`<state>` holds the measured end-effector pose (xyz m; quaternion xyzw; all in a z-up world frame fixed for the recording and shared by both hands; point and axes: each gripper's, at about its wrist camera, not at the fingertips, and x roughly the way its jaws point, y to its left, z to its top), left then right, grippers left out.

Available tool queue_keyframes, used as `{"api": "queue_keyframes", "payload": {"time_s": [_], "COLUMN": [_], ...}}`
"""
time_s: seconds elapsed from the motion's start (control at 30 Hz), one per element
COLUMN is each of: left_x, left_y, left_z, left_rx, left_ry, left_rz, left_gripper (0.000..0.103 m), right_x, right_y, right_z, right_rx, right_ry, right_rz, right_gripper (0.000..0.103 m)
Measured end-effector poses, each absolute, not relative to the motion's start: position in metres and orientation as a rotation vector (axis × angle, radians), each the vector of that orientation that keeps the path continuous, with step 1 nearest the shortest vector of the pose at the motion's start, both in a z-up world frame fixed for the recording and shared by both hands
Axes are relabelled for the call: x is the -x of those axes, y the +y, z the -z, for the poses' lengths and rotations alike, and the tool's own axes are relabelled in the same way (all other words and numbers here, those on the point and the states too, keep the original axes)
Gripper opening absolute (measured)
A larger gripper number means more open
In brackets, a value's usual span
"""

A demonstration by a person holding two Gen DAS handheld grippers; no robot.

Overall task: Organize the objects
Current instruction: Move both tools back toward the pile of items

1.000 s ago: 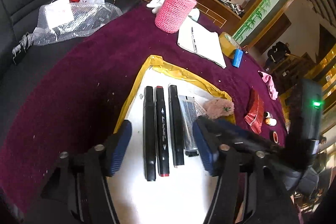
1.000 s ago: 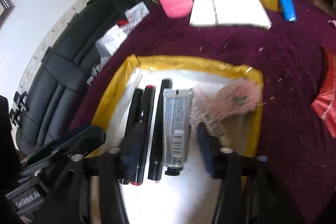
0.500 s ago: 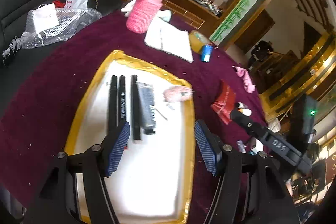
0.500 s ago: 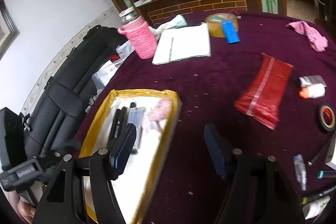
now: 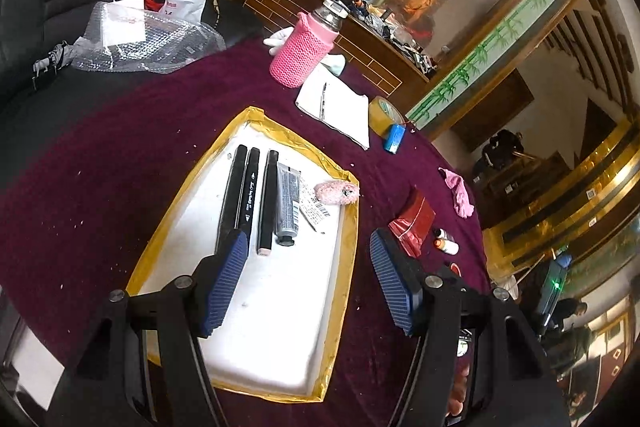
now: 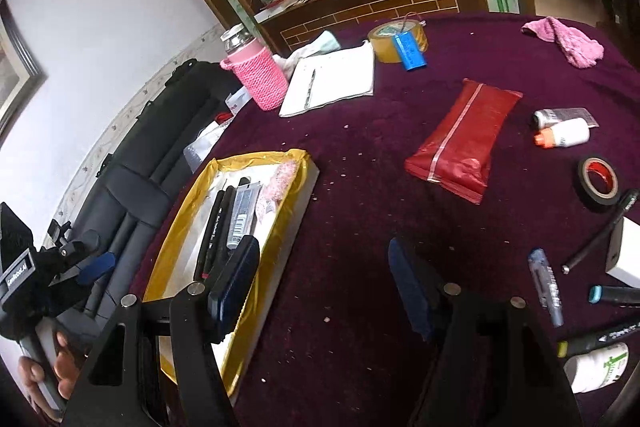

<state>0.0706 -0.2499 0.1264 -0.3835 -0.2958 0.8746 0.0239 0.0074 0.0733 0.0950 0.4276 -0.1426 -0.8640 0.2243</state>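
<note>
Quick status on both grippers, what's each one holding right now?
Left gripper: open, holding nothing, above the tray.
Right gripper: open, holding nothing, above the purple tablecloth.

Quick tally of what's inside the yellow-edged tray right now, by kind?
Black markers: 3
Grey tube: 1
Pink fluffy item with a barcode tag: 1
Total in the tray: 5
</note>
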Motion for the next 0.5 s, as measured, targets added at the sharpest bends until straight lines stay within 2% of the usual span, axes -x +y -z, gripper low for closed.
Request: {"api": "queue_keyframes", "payload": {"time_s": [0.33, 0.5], "left_x": [-0.072, -0.085], "left_y": [-0.209, -0.187], "left_z": [-0.114, -0.101], "left_rx": [1.222, 1.259], "left_ry": [-0.868, -0.905], "left_rz": [-2.622, -2.487], "left_gripper": [0.064, 0.064], "right_x": [-0.015, -0.023], "right_y": [0.165, 0.224], "right_z": [-0.097, -0.096], "right_rx": [-1.184, -1.199], "right_ry": [-0.515, -0.557], "right_rz": [2.51, 2.632], "right_gripper": [0.062, 0.062]}}
